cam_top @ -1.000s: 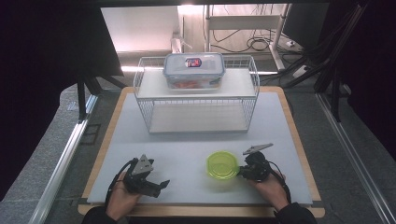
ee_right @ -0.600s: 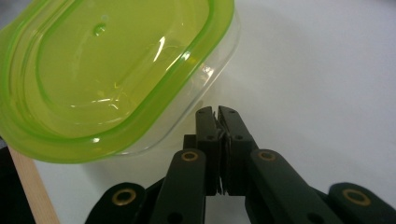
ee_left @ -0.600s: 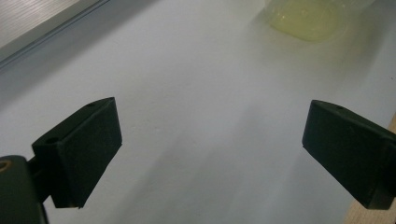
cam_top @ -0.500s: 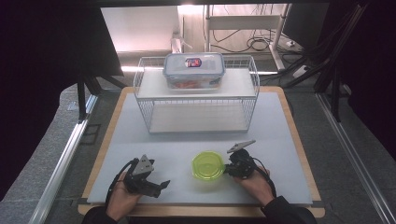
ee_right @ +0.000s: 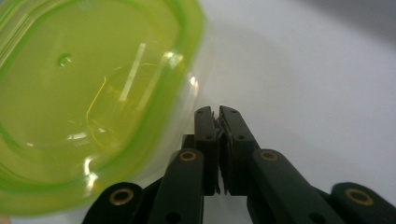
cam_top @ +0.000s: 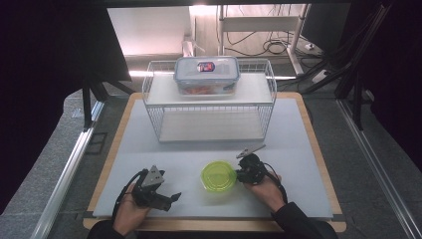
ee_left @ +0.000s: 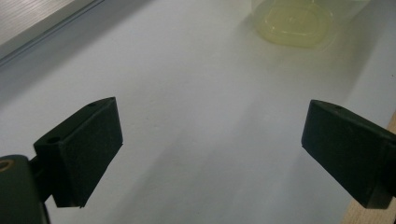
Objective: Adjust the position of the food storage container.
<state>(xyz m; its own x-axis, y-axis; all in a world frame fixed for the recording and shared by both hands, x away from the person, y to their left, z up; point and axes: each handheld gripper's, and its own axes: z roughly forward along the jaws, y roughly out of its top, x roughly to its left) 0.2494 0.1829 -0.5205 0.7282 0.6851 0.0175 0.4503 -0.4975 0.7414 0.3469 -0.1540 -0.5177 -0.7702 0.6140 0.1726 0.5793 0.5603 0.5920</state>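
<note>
Bench (cam_top: 298, 129) with a white surface, seen from above, carrying a green lidded container (cam_top: 218, 176) near its front edge, between the two hands. Right gripper (cam_top: 240, 173) lies just beside the container's right side; in the right gripper view its fingers (ee_right: 205, 135) are pressed together with nothing between them, and the container's rim (ee_right: 187, 84) sits to their left, whether touching them cannot be told. Left gripper (cam_top: 171, 198) rests at the front left, well apart from the container; in the left gripper view its fingers (ee_left: 88, 149) stand wide over bare bench, with the container (ee_left: 294, 23) farther off. White wire rack (cam_top: 209, 107) stands at the back, bearing a clear lidded box (cam_top: 206, 74) on its top shelf.
</note>
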